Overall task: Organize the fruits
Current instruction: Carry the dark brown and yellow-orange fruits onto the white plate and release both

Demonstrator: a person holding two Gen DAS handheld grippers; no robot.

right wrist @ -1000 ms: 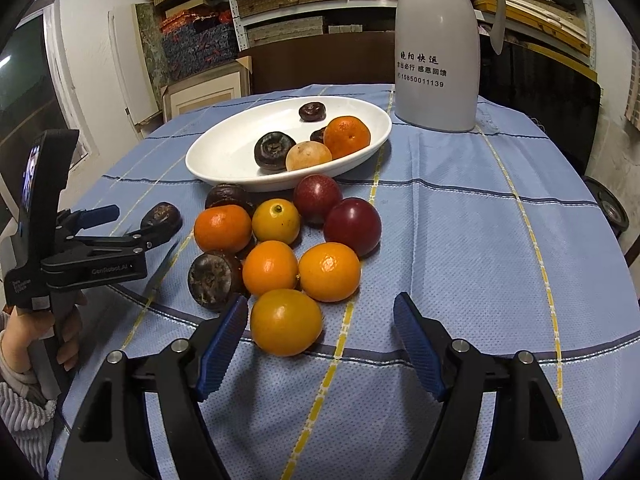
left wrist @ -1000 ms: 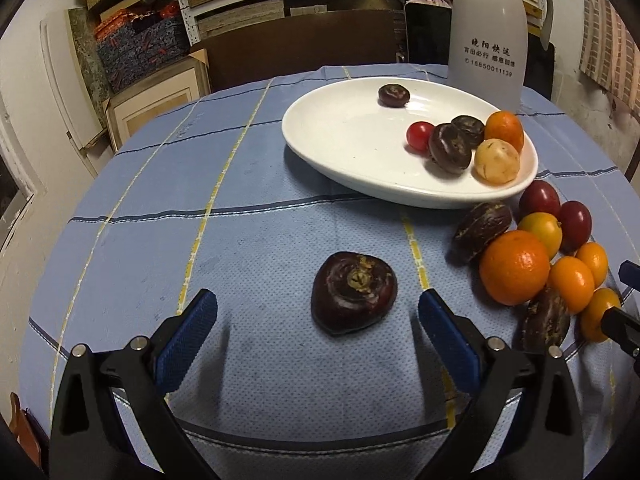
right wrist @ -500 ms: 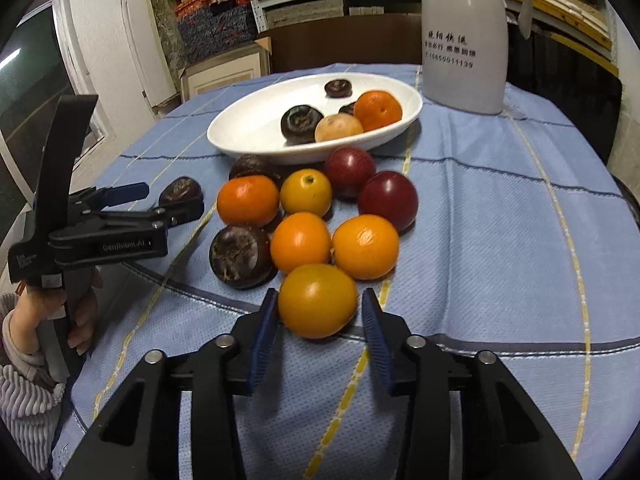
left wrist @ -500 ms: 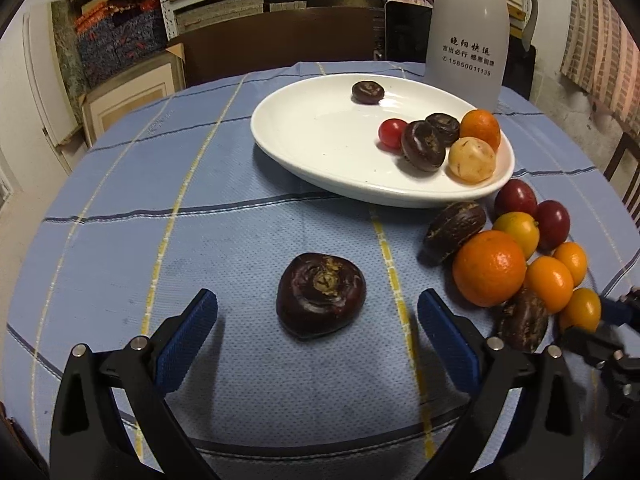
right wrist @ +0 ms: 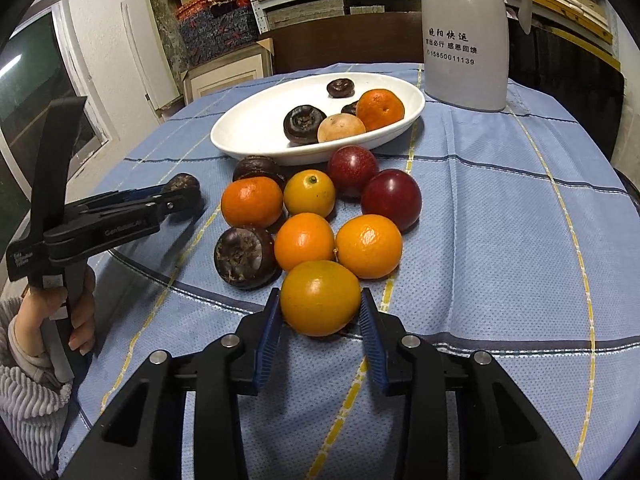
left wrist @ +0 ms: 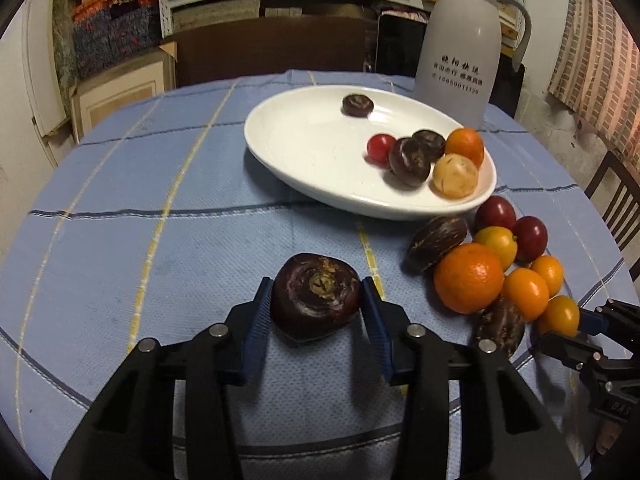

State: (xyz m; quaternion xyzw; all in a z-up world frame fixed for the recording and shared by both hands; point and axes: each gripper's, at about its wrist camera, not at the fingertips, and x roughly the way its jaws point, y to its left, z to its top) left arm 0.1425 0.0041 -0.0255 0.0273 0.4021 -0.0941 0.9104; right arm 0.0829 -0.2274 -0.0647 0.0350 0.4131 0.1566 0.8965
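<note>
My left gripper (left wrist: 318, 304) is shut on a dark water chestnut (left wrist: 316, 296) that rests on the blue cloth. It also shows in the right wrist view (right wrist: 182, 188). My right gripper (right wrist: 320, 314) is shut on a yellow-orange citrus fruit (right wrist: 320, 298) at the near end of a cluster of loose fruit (right wrist: 308, 208). A white oval plate (left wrist: 312, 152) beyond holds several fruits: dark chestnuts, a cherry tomato (left wrist: 380, 147), an orange (left wrist: 464, 146) and a pale round fruit (left wrist: 455, 175).
A tall white thermos jug (right wrist: 466, 32) stands behind the plate. The round table wears a blue checked cloth (left wrist: 120, 220). Shelves and boxes (left wrist: 120, 40) line the back wall. A chair (left wrist: 618, 200) stands at the right.
Both grippers have moved forward and shut: the left on the dark water chestnut, the right on the yellow-orange fruit. Both were wide open one second ago.
</note>
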